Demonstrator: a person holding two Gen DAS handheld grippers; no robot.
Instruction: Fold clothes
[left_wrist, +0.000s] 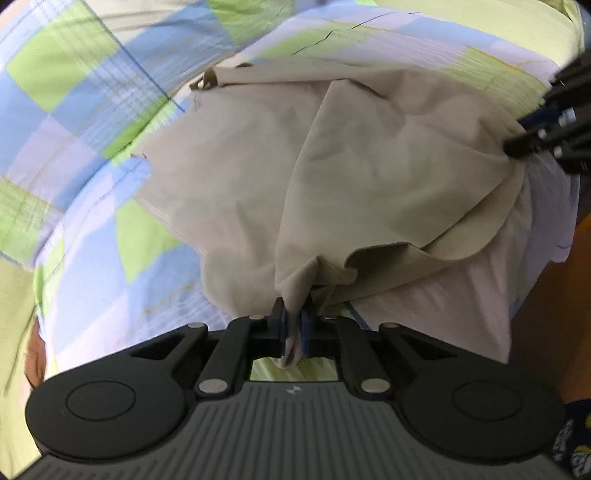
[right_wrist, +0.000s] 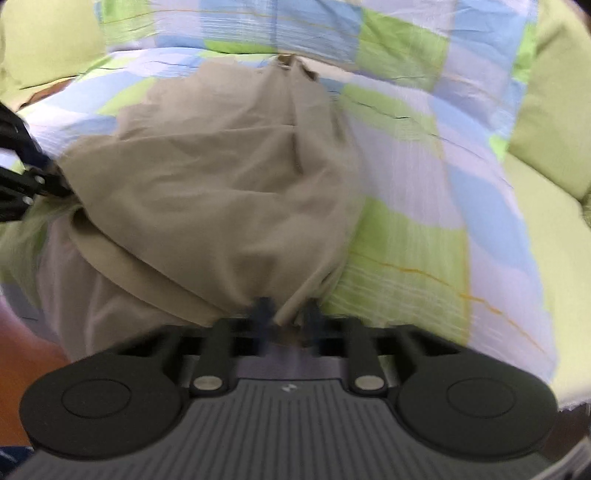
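My left tongs (left_wrist: 293, 325) and right tongs (right_wrist: 286, 314) tilt steeply down, each clamped on the near edge of the crumpled beige cloth garment (left_wrist: 362, 166) lying on the blue-green checked bedsheet (left_wrist: 92, 110).

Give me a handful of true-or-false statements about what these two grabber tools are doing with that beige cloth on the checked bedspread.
1. The left gripper is clamped on an edge of the beige garment. True.
2. The right gripper hangs open above the cloth, holding nothing. False: its jaws are closed on the garment's near edge, with fabric pinched between them.
3. The garment lies on a bedspread checked in blue, green and white. True.
4. The garment is already folded into a neat, small square. False: it is spread out and wrinkled, with a ridge running down its middle.
5. The two grippers hold the same garment at different points. True.
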